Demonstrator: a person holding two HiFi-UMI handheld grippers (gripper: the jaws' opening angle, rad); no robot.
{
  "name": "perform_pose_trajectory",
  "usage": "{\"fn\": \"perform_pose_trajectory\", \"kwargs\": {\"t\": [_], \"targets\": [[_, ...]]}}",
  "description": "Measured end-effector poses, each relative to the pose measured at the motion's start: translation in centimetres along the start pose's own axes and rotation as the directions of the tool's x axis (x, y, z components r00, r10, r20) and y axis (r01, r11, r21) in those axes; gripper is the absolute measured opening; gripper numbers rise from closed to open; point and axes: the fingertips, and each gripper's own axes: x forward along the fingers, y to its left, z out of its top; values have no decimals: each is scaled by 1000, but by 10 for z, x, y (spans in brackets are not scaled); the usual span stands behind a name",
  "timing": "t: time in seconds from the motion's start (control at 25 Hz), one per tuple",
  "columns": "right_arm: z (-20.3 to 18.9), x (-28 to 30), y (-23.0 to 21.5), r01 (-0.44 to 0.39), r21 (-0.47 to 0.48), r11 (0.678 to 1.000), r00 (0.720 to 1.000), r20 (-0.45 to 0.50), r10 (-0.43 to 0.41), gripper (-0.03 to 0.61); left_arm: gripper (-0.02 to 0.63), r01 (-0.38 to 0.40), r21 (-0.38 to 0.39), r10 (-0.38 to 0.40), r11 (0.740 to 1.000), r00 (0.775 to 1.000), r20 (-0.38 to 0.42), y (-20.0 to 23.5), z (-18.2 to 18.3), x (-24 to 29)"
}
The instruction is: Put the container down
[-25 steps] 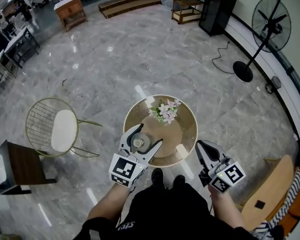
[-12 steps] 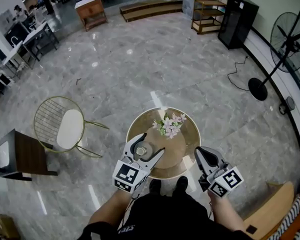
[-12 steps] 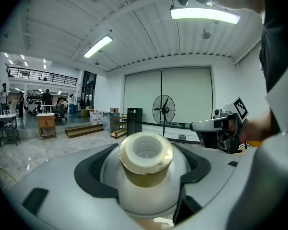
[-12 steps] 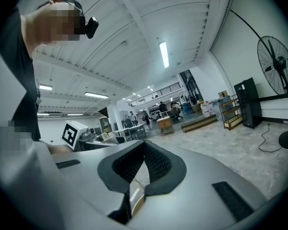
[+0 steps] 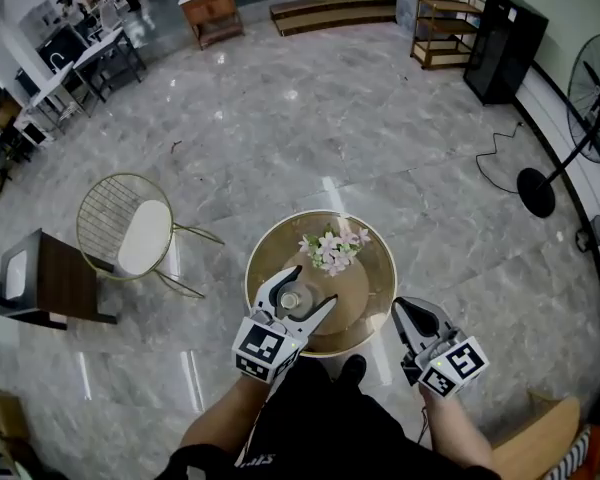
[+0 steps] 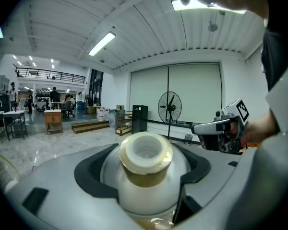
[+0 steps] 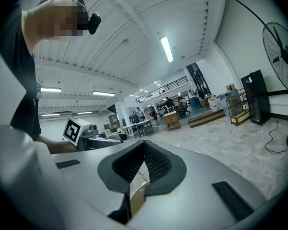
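Note:
My left gripper is shut on the container, a small round whitish jar with a pale gold neck. It hangs over the near left part of the round wooden table. In the left gripper view the container fills the space between the jaws, its open neck facing the camera, and the left gripper clamps its belly. My right gripper stays beyond the table's near right edge, shut and empty. In the right gripper view the right gripper has its dark pads pressed together. A bunch of pink and white flowers lies on the table's far side.
A gold wire chair with a white seat stands left of the table, with a dark wooden seat beyond it. A standing fan, a black cabinet and a wooden shelf stand at the far right. Marble floor surrounds the table.
The head view has shifted, so the table sits lower in the picture. The left gripper still holds the container over the table's near left part. The right gripper stays shut.

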Motion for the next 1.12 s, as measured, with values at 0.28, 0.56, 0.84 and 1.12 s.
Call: {"fn": "perform_pose_trajectory", "kwargs": {"t": [0.28,0.56,0.84,1.12], "targets": [[-33,16,-25,-13,19,1000,999,-49,14,15,337,-10,-24,9,1000,999,-36,4,-44,25],[-67,51,-75,-6,55,998,995,-95,11,15,337,17,-41,-21,999,995,-95,16,-96,86],[-131,80,-106,-8,104,995,986,-164,25,15,337,48,-54,-56,997,985,-166,28,-166,141],[-202,86,-145,18,127,992,976,-216,10,15,337,91,-60,-103,994,966,-237,20,-245,186]]}}
